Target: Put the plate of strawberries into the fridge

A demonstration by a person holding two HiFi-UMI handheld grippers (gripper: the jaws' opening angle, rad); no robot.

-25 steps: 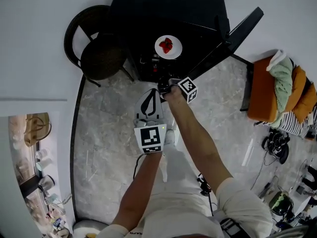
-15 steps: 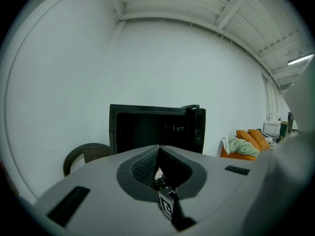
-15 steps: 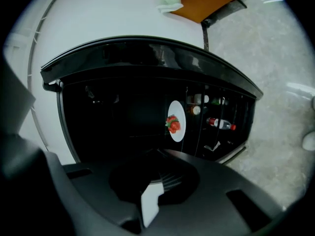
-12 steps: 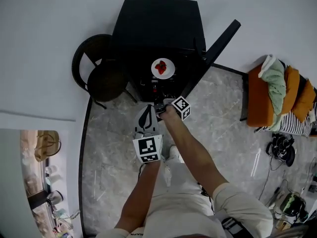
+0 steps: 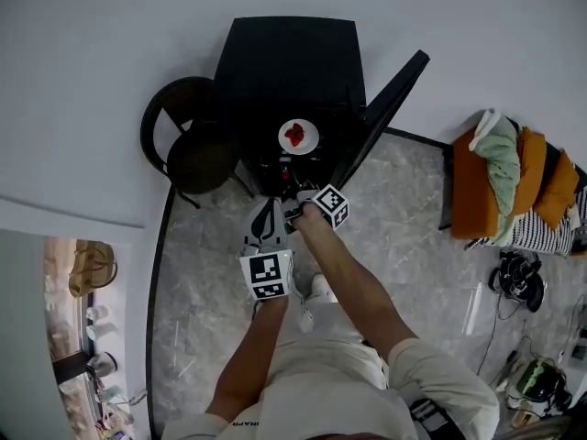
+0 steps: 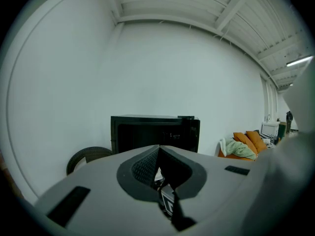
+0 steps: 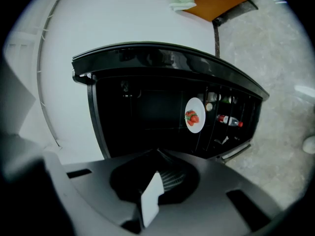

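Note:
A white plate of strawberries (image 5: 298, 137) rests on a shelf inside the black fridge (image 5: 284, 58), whose door (image 5: 387, 106) stands open to the right. The right gripper view, rolled sideways, also shows the plate (image 7: 195, 115) in the dark interior. My left gripper (image 5: 272, 203) and right gripper (image 5: 291, 212) hover side by side over the floor just in front of the fridge, apart from the plate. The left gripper's jaws (image 6: 158, 147) are shut with nothing between them. The right gripper (image 7: 158, 154) is likewise shut and empty.
A dark round chair (image 5: 188, 145) stands left of the fridge against the white wall. A red-capped bottle (image 7: 229, 120) lies inside the fridge near the plate. An orange seat with a green cloth (image 5: 500, 186) stands at the right, with cables and gear (image 5: 514, 273) on the marble floor.
The head view has drawn back, so the fridge looks smaller and more of it shows. The plate stays on its shelf. Both grippers remain shut in front of the fridge.

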